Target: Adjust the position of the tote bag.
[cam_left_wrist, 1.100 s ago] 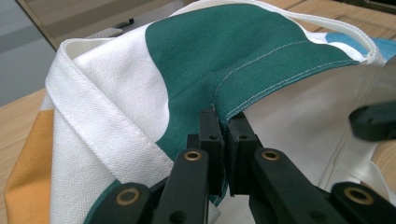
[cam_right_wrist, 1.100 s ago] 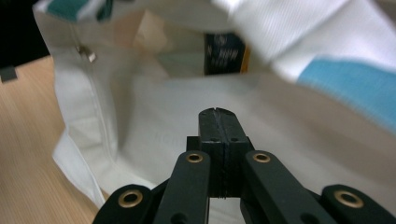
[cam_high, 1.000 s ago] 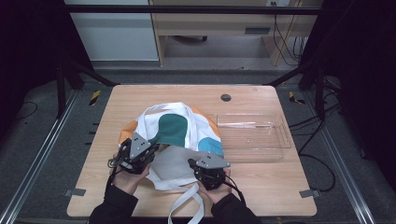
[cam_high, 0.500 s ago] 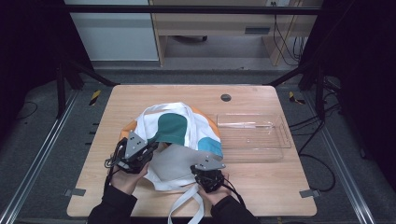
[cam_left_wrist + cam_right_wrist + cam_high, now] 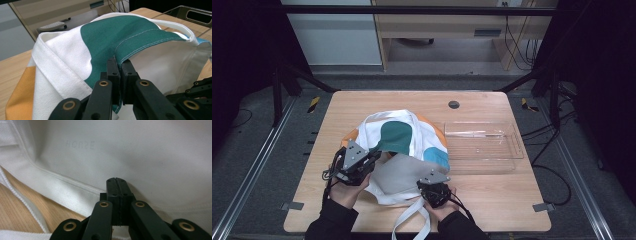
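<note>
Change: right gripper (image 5: 434, 186) sits slightly lower in the high view than a second ago, nearer the bottom edge; left gripper (image 5: 362, 162) and bag (image 5: 412, 145) look much the same.
Bag: white canvas tote with teal, orange and blue patches, lying crumpled at the centre of the high view, mouth toward the bottom of the frame, pale lining showing.
Straps: one white strap (image 5: 409, 220) trails off the table's near edge at lower centre; another arcs over the teal panel at upper right of the left gripper view (image 5: 175, 25).
Left gripper: lower left of the high view; jaws pressed together on the hemmed teal edge (image 5: 147, 46) of the bag mouth, cloth pinched between them, edge lifted.
Right gripper: lower centre of the high view, at the bag's lower rim; in the right gripper view its jaws (image 5: 116, 187) meet with no gap, tips lying against white cloth; whether any cloth is caught between them I cannot tell.
Lettering: faint mirrored "HOUSE" (image 5: 80, 144), upper left of the right gripper view.
Tray: clear plastic tray (image 5: 512, 147), right of centre, its left end touching the bag.
Table: light wood table (image 5: 512, 195) with a dark round grommet (image 5: 454, 104) near its far edge.
</note>
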Motion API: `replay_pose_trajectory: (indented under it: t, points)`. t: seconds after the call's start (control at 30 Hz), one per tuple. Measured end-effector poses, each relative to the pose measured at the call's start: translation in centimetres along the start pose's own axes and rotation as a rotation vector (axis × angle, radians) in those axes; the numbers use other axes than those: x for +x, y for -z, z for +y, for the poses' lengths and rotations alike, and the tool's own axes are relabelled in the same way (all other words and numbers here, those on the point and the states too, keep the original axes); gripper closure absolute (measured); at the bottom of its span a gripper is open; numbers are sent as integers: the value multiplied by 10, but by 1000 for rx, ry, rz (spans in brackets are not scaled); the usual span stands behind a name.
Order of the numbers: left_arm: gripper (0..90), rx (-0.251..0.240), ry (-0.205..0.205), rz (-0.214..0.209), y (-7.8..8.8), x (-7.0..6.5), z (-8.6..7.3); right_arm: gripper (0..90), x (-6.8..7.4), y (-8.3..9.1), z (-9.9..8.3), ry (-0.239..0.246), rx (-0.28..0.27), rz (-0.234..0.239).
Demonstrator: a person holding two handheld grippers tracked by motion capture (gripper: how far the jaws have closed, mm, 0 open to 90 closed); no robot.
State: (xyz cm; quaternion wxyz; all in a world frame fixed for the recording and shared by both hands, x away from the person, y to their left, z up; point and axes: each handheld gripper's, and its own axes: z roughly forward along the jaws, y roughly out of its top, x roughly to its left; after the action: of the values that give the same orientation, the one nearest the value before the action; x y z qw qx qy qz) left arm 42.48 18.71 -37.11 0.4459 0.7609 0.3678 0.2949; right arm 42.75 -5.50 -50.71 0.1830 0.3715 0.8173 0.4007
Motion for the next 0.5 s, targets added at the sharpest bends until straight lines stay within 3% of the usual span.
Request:
replay_pose_trajectory:
  t: [0.5]
  points:
    - [874,-37,14,-3,6,8,16,900,2,-2,-2,6,2,-12]
